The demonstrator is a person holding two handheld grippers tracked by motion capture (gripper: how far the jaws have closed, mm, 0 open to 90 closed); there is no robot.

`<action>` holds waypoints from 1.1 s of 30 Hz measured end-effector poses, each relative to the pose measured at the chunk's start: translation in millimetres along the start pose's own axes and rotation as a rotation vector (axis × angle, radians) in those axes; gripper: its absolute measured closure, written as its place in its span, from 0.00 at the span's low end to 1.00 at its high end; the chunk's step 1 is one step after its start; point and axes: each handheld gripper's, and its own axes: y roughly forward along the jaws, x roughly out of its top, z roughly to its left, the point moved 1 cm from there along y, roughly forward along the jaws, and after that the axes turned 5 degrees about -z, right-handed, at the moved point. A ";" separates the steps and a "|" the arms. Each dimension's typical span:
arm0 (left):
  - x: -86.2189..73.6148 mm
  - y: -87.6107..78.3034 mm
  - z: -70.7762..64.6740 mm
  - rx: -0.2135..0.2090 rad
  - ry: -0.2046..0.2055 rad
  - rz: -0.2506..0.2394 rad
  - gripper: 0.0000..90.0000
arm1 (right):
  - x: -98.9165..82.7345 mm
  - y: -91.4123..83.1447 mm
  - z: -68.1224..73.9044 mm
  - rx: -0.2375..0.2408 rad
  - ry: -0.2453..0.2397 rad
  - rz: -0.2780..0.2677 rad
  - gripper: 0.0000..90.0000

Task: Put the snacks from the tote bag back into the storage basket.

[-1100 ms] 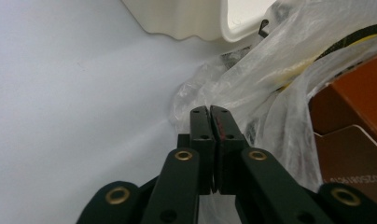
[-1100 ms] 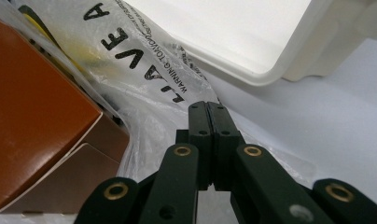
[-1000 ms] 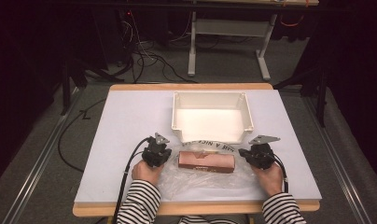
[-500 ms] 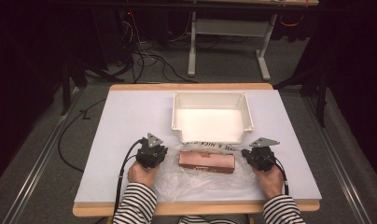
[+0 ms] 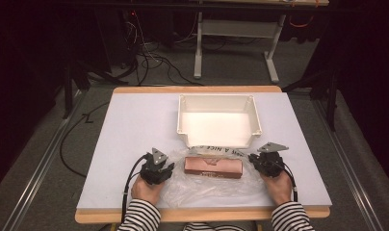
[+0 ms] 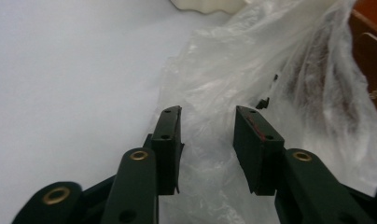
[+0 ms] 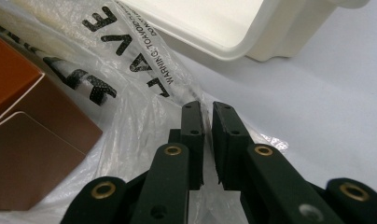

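Left gripper (image 5: 166,168): jaws apart, just been opening, clear plastic bag (image 5: 202,185) lying loose between them
Box (image 5: 213,167): brown, flat on the bag, long axis left to right, between the grippers
Right gripper (image 5: 255,159): jaws narrowly apart, just been opening, bag film in the gap
Hands: low, knuckles up, striped sleeves
Table (image 5: 135,125): white; white tray (image 5: 252,115) behind the box

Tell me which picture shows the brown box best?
The high view: the whole brown box lies on the clear plastic bag, in front of the white bin. The right gripper view shows one end of it up close; the left gripper view catches a corner behind bunched plastic.
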 end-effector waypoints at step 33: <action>11.2 8.5 8.4 -0.044 -0.100 -0.079 0.52 | 28.3 -52.4 36.5 0.322 -0.131 -0.219 0.58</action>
